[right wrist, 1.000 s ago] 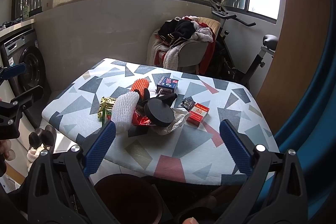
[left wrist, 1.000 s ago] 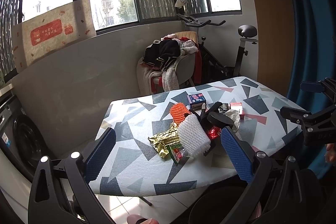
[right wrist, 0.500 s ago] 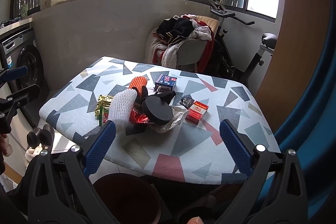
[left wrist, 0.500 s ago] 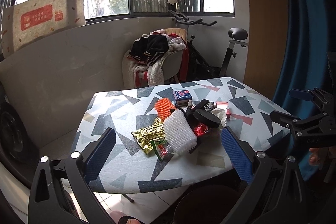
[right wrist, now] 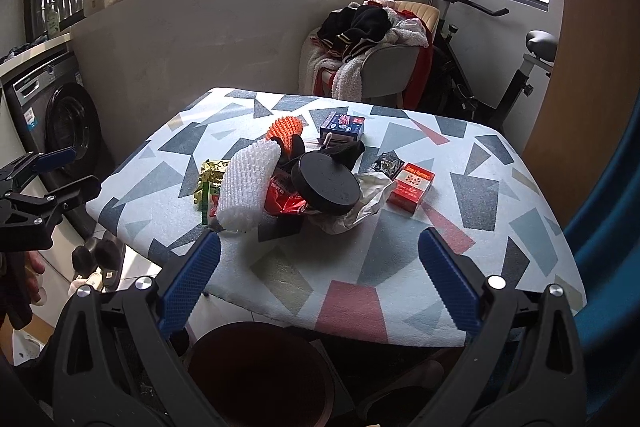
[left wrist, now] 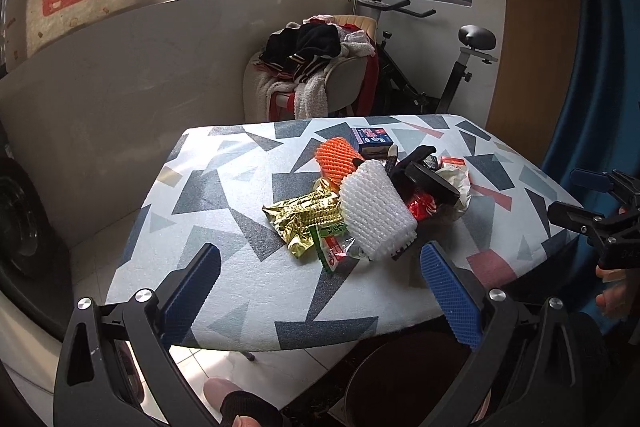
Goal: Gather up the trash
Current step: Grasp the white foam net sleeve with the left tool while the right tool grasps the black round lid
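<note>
Both pairs of jaws stand wide apart and hold nothing: the left gripper [left wrist: 320, 291] and the right gripper [right wrist: 318, 279] each hang off the near edge of the table with the grey, blue and pink triangle-patterned cloth [right wrist: 480, 195], blue ribbed pads clear of everything.

The trash lies in one heap ahead of both, past the fingertips and well apart from them. In the left view a white foam fruit net [left wrist: 376, 211] sits straight ahead between the jaws, with a crumpled gold foil wrapper [left wrist: 304, 217] and a green and red snack packet [left wrist: 332, 247] toward the left finger. In the right view a black round disc-shaped lid [right wrist: 326, 183] rests on a red foil wrapper [right wrist: 286, 201] and a crumpled white paper [right wrist: 368, 197]; a red cardboard packet [right wrist: 412, 183] lies beyond the right finger, and a blue box [right wrist: 342, 127] and an orange foam net [right wrist: 286, 129] sit at the far side of the heap. A dark brown round bin [right wrist: 260, 373] stands on the floor below the jaws, under the near table edge.

The likely trouble is the tangle. Pieces overlap, so closing on one may drag a neighbour off the edge and past the bin. The foam net would probably crush and spring free of a shallow pinch, and the flat foil could slip. The disc looks heavy enough to tip if the wrapper beneath it is pulled. Both grippers reaching for the same heap might also collide.
</note>
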